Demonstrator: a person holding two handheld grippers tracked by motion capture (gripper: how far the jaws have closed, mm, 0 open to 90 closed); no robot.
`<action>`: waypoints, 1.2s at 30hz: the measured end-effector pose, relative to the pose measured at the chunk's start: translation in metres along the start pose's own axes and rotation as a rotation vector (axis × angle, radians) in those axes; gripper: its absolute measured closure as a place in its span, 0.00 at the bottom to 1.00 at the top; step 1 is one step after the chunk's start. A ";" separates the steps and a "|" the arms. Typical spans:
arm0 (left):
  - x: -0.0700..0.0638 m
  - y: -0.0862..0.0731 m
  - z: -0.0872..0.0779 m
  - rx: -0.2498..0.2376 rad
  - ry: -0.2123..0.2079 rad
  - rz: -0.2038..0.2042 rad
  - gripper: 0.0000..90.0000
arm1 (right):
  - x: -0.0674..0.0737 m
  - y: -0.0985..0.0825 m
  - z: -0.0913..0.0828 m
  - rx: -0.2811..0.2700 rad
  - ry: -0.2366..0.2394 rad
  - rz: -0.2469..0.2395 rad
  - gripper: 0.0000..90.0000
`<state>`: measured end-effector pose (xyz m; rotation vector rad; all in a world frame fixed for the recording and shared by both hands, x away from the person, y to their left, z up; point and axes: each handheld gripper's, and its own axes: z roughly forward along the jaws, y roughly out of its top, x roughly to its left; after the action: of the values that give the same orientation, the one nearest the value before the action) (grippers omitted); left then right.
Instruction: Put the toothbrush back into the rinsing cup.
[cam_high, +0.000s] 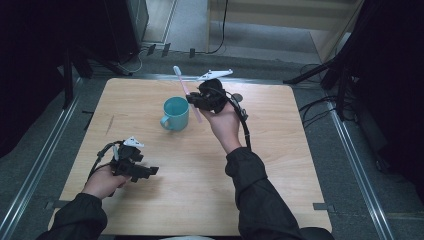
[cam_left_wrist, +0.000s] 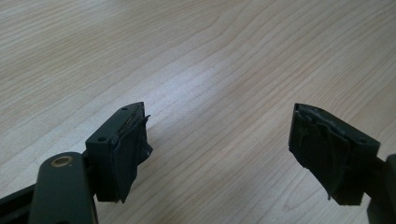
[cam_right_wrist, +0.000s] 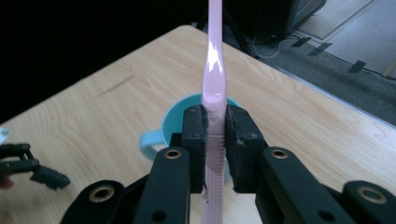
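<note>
1. Nearest, the left gripper (cam_high: 145, 171) is held low over the counter (cam_high: 280, 165), its jaws spread wide apart with only bare wood between them.
2. Farther on, the right gripper (cam_high: 192, 100) is raised above the counter, its jaws clamped together on the handle of a pink toothbrush (cam_right_wrist: 214, 70).
3. Just beside and below the toothbrush, a teal mug (cam_high: 175, 114) is seen standing upright on the counter, its handle turned toward the left gripper.
</note>
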<state>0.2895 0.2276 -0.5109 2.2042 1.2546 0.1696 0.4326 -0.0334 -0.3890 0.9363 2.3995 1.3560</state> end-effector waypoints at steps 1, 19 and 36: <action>0.001 0.000 -0.001 0.002 0.001 0.003 0.22 | 0.000 0.002 0.001 -0.002 -0.001 0.003 0.87; -0.001 -0.002 -0.002 0.000 -0.006 0.006 0.22 | 0.004 0.034 0.028 -0.008 -0.006 -0.027 0.87; -0.002 -0.002 -0.003 -0.011 -0.015 0.007 0.22 | 0.007 0.042 0.062 -0.012 0.001 0.010 0.87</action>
<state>0.2857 0.2281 -0.5095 2.1970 1.2355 0.1622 0.4745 0.0287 -0.3871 0.9454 2.3877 1.3733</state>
